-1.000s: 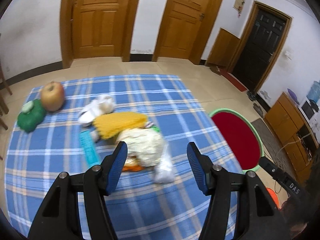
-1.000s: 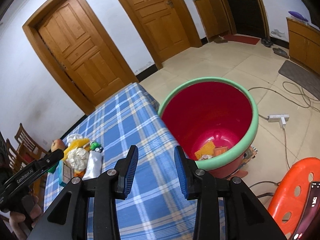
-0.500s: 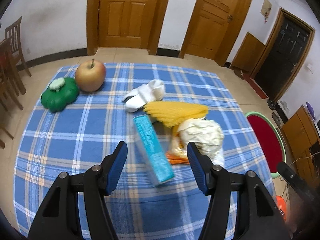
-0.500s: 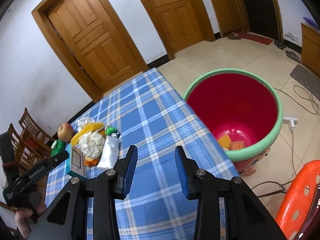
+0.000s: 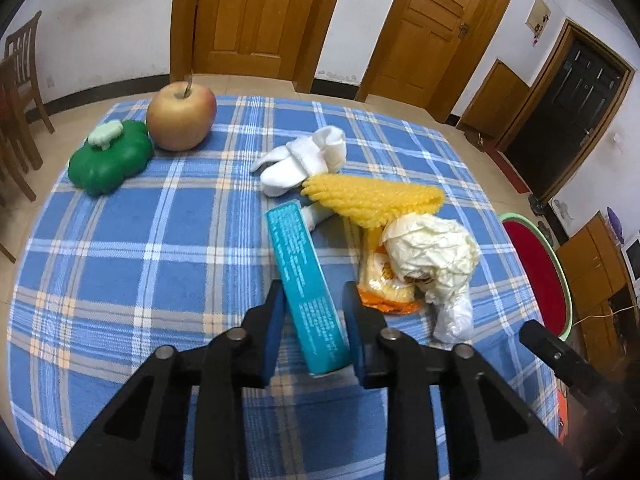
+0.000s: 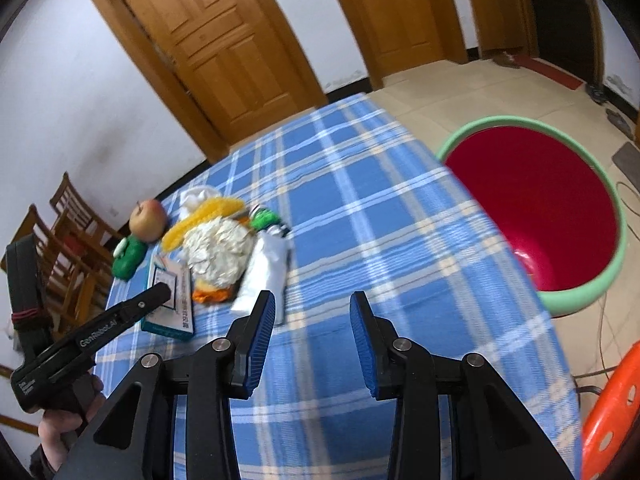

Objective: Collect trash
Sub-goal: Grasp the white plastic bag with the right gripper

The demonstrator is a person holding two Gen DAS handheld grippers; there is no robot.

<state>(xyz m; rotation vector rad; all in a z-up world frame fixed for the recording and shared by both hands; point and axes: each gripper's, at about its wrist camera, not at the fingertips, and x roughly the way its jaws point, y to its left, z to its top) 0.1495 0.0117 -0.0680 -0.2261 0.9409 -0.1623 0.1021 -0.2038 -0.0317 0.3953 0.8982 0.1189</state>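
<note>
A long teal box [image 5: 304, 280] lies on the blue plaid tablecloth [image 5: 160, 240], and my left gripper [image 5: 314, 312] is shut on its near end. Beside it are a crumpled cream paper ball [image 5: 432, 248], an orange snack wrapper [image 5: 384, 292], a white plastic bag [image 5: 452, 316] and a yellow foam net [image 5: 372, 196]. The red bin with a green rim [image 6: 540, 208] stands on the floor past the table's right edge. My right gripper [image 6: 314, 332] is open and empty above the cloth, near the white bag [image 6: 266, 276]. The teal box also shows in the right wrist view [image 6: 172, 300].
An apple [image 5: 182, 116], a green pumpkin-shaped toy [image 5: 110, 156] and white socks [image 5: 304, 160] lie at the far side of the table. Wooden chairs [image 5: 20, 92] stand at the left. An orange stool [image 6: 612, 412] stands at the near right.
My left gripper has moved forward over the teal box and closed on it. My right gripper has swung left from the bin toward the trash pile and stayed open.
</note>
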